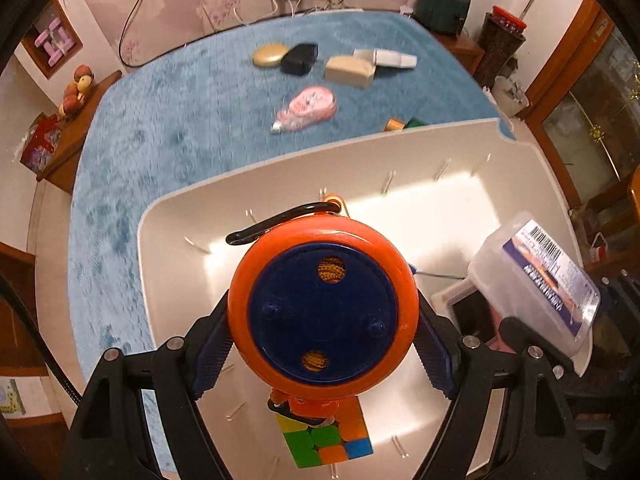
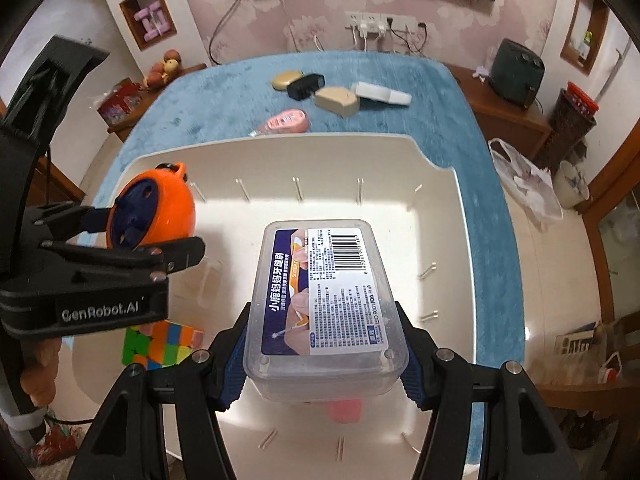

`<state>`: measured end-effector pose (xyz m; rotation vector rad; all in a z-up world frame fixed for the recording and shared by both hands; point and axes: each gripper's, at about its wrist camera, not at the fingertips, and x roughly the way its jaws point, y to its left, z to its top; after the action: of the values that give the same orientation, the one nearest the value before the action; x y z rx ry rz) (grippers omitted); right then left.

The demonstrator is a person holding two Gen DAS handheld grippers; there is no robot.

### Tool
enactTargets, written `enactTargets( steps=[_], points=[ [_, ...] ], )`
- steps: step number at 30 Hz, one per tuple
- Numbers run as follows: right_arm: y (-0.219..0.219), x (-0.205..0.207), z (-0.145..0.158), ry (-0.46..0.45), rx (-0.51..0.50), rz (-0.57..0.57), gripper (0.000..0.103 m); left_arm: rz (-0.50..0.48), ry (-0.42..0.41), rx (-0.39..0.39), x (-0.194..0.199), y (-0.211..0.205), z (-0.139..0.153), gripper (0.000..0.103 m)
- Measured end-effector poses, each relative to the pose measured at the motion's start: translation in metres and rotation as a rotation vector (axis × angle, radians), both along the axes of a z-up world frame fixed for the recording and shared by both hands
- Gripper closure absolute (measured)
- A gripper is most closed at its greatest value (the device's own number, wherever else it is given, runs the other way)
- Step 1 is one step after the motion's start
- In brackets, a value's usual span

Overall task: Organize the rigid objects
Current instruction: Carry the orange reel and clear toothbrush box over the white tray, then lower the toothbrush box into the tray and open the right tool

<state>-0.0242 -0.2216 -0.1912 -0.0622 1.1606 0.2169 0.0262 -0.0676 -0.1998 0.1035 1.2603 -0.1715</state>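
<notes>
My left gripper (image 1: 324, 336) is shut on a round orange and blue reel (image 1: 323, 306) with a black loop at its top, held over the white bin (image 1: 280, 176). From the right wrist the same reel (image 2: 160, 208) hangs at the bin's left side. My right gripper (image 2: 322, 364) is shut on a clear plastic box (image 2: 324, 300) with a printed label, above the bin's (image 2: 452, 208) middle. That box (image 1: 536, 284) shows at the right edge of the left view. A colourful puzzle cube (image 1: 328, 436) lies on the bin floor, near its corner (image 2: 160, 344).
On the blue cloth (image 1: 180, 120) beyond the bin lie a pink tape dispenser (image 1: 308, 108), a gold oval case (image 1: 270, 55), a black case (image 1: 300, 58), a beige box (image 1: 350, 70) and a white box (image 1: 390, 58). A pink item (image 2: 344, 410) lies under the clear box.
</notes>
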Motion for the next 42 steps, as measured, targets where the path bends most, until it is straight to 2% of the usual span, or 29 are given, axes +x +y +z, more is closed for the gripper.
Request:
enactTargets(
  steps=[12,19,21,25,30,42],
  points=[
    [0.010,0.010,-0.016,0.037,-0.059,0.011,0.040,0.010,0.059,0.026,0.003,0.002,-0.030,0.020],
    [0.016,0.009,-0.023,0.070,-0.118,0.033,0.039,0.021,0.097,0.016,0.004,0.004,-0.041,0.020],
    [0.017,0.008,-0.022,0.064,-0.127,0.040,0.032,0.029,0.106,0.015,0.004,0.006,-0.043,0.020],
    [0.019,0.004,-0.015,0.033,-0.134,0.053,0.025,0.050,0.135,0.003,0.002,0.011,-0.047,0.020],
    [0.020,-0.002,-0.007,0.009,-0.134,0.063,0.025,0.056,0.151,-0.017,-0.002,0.013,-0.045,0.020],
    [0.014,-0.012,0.017,-0.071,-0.118,0.057,0.025,0.026,0.076,-0.017,-0.018,0.006,-0.009,0.020]
  ],
)
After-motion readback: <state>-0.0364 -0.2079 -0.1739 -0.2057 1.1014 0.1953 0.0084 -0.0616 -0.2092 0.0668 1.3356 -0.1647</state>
